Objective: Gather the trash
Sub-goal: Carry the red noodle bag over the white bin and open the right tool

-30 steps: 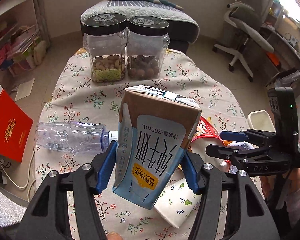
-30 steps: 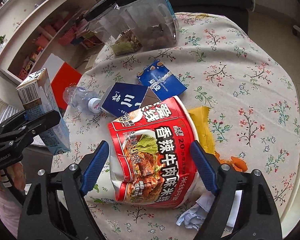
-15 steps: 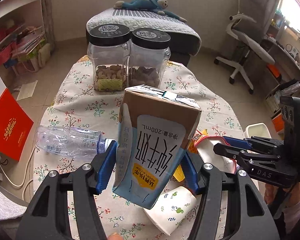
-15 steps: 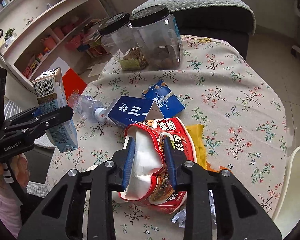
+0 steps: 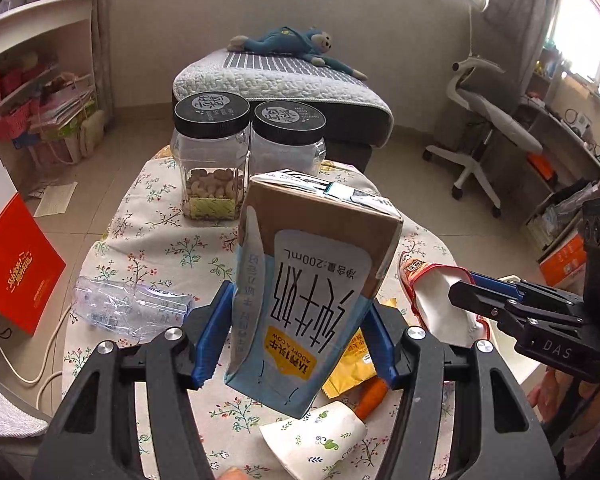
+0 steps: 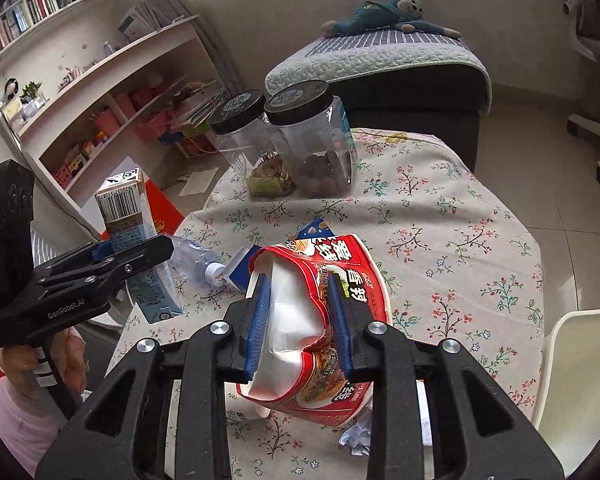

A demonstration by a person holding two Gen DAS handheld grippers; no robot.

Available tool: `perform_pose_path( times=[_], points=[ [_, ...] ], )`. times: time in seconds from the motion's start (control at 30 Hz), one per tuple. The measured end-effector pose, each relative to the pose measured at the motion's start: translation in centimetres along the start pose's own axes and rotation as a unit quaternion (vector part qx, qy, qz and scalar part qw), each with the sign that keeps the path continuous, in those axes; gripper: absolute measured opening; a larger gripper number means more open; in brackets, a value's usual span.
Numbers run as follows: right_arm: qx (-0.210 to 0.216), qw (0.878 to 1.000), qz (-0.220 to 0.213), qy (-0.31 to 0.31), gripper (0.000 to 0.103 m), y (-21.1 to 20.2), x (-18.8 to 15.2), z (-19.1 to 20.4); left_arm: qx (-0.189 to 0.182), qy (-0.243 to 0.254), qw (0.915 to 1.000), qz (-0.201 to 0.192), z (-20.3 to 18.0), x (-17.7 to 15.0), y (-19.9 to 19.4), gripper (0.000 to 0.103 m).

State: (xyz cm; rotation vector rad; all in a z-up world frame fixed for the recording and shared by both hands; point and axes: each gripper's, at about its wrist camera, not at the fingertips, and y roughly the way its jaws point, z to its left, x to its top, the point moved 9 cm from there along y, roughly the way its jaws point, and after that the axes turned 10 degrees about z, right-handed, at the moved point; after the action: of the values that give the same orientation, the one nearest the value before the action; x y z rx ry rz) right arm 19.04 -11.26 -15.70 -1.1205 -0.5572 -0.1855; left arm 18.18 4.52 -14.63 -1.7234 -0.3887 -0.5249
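Observation:
My left gripper [image 5: 300, 320] is shut on a brown and blue 200 mL milk carton [image 5: 312, 280], held upright above the table. The same carton [image 6: 124, 208] shows at the left of the right wrist view. My right gripper [image 6: 298, 284] is shut on a red instant noodle cup [image 6: 340, 264], squashed flat between the blue pads and lifted off the cloth. In the left wrist view the noodle cup [image 5: 436, 304] hangs at the right. On the table lie a crushed clear bottle [image 5: 128, 304], a yellow wrapper [image 5: 352, 364], a paper cup [image 5: 320, 440] and a blue carton [image 6: 240, 270].
Two black-lidded jars [image 5: 210, 160] stand at the far end of the floral-clothed table [image 6: 440, 220]. A crumpled white paper [image 6: 356, 436] lies near the front. A white bin [image 6: 580, 380] stands at the right beside the table. Shelves are on the left, a bed is behind.
The right gripper closed from wide open onto the noodle cup, squashed it and raised it off the table. The left gripper rose a little with the milk carton still in it.

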Motion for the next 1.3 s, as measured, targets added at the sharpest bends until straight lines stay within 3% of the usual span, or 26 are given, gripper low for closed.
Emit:
perform_pose_path(
  times=[0.43,0.87,1.23,1.3],
  points=[
    [-0.076,0.991,-0.084,0.070,0.028,-6.8,0.1,-8.5,-0.032,0.019,0.9987,-0.036,-6.3,1.2,0.4,0.060],
    [-0.147,0.963,-0.137,0.178,0.028,-14.0,-2.7,-20.1,-0.058,0.050,0.9964,-0.036,-12.9,1.0,2.3,0.060],
    [-0.203,0.930,-0.104,0.287,0.028,-15.3,-7.6,-29.1,-0.090,0.093,0.9908,-0.039,-20.0,1.1,2.8,0.060],
    [-0.213,0.924,-0.085,0.306,0.033,-15.1,-8.5,-30.5,-0.099,0.100,0.9894,-0.035,-21.7,1.1,3.2,0.060]
  ],
)
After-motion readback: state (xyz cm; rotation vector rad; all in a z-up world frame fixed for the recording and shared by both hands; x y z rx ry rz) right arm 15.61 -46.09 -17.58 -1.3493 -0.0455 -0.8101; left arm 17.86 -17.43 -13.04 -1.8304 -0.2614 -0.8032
